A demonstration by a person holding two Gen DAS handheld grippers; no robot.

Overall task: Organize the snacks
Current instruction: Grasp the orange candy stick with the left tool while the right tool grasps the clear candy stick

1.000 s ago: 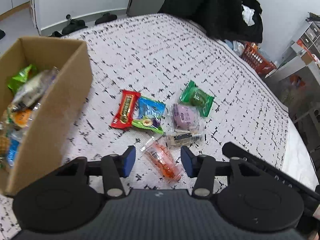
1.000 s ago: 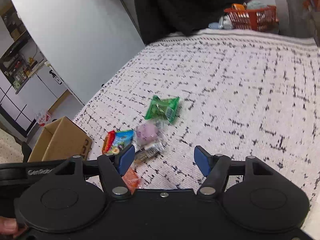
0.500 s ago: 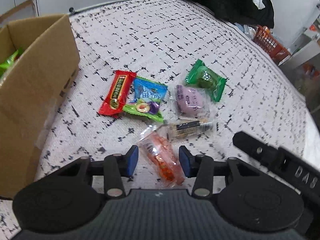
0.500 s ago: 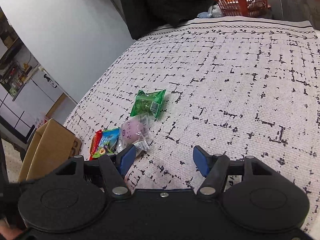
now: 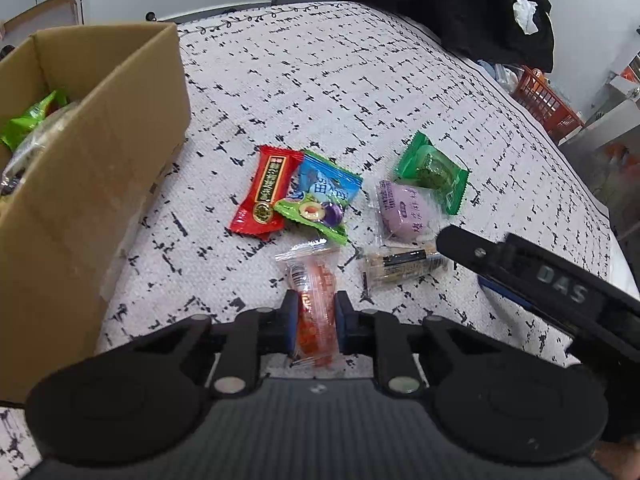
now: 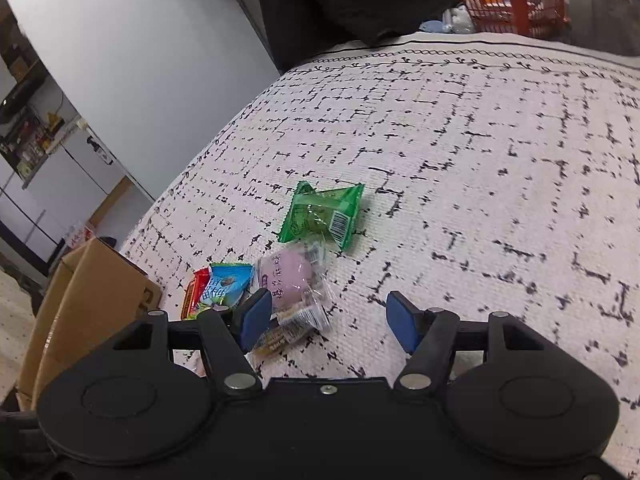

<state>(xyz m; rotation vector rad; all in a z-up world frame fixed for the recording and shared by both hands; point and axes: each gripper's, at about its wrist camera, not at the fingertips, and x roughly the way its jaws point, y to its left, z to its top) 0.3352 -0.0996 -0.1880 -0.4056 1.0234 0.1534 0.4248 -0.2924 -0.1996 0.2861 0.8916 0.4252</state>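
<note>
My left gripper [image 5: 318, 320] has its jaws closing, and the blue pads press on an orange snack packet [image 5: 316, 280] lying on the patterned cover. Ahead of it lie a red packet [image 5: 266, 194], a blue-green packet [image 5: 324, 196], a purple cake packet [image 5: 404, 210], a green packet [image 5: 432, 172] and a clear bar packet [image 5: 404, 266]. A cardboard box [image 5: 100, 160] with several snacks inside stands at the left. My right gripper [image 6: 329, 317] is open low over the cover, its left finger beside the clear bar packet [image 6: 292, 328].
Black clothing [image 6: 340, 0] is piled at the far end of the cover. An orange basket [image 6: 516, 8] stands beyond it. The cover's edge drops off at the right in the left wrist view. Open cover stretches to the right of the green packet [image 6: 324, 216].
My left gripper sank onto the orange packet and shut on it. The right gripper moved down toward the snack pile, so the purple and clear packets now sit at its left finger.
</note>
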